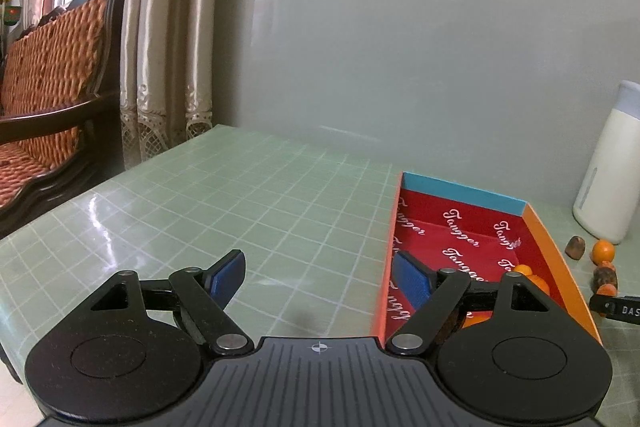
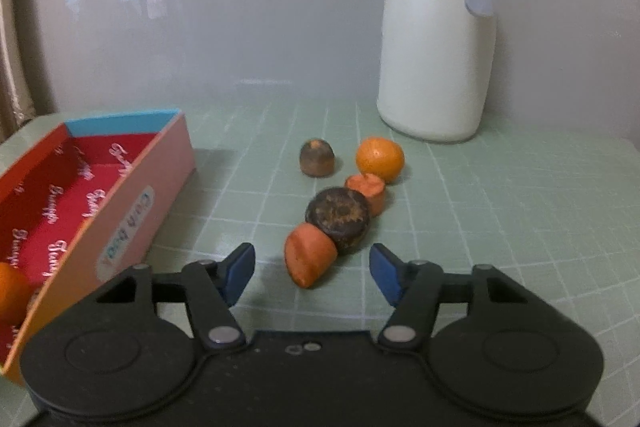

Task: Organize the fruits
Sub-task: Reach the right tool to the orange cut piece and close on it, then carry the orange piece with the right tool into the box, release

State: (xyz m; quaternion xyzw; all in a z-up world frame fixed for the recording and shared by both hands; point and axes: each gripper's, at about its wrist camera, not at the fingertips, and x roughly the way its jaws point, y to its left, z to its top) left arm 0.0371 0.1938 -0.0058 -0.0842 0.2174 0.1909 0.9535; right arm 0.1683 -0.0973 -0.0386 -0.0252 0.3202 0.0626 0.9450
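In the right wrist view, several fruits lie on the green mat: an orange wedge-shaped piece [image 2: 310, 261] nearest, a dark brown round fruit [image 2: 338, 219], an orange chunk [image 2: 368, 191], a round orange [image 2: 380, 159] and a small brown fruit [image 2: 317, 157]. My right gripper [image 2: 312, 273] is open and empty, its jaws either side of the orange wedge. A red-lined cardboard box [image 2: 120, 223] stands to the left with an orange [image 2: 12, 291] inside. My left gripper [image 1: 320, 277] is open and empty, hovering over the box's left wall [image 1: 390, 259]. Oranges [image 1: 528, 275] show inside the box.
A tall white bottle with a grey-blue lid [image 2: 438, 39] stands behind the fruits against the grey wall; it also shows in the left wrist view [image 1: 608, 171]. A wooden chair with a woven cushion [image 1: 52, 99] and curtains [image 1: 168, 39] are left of the table.
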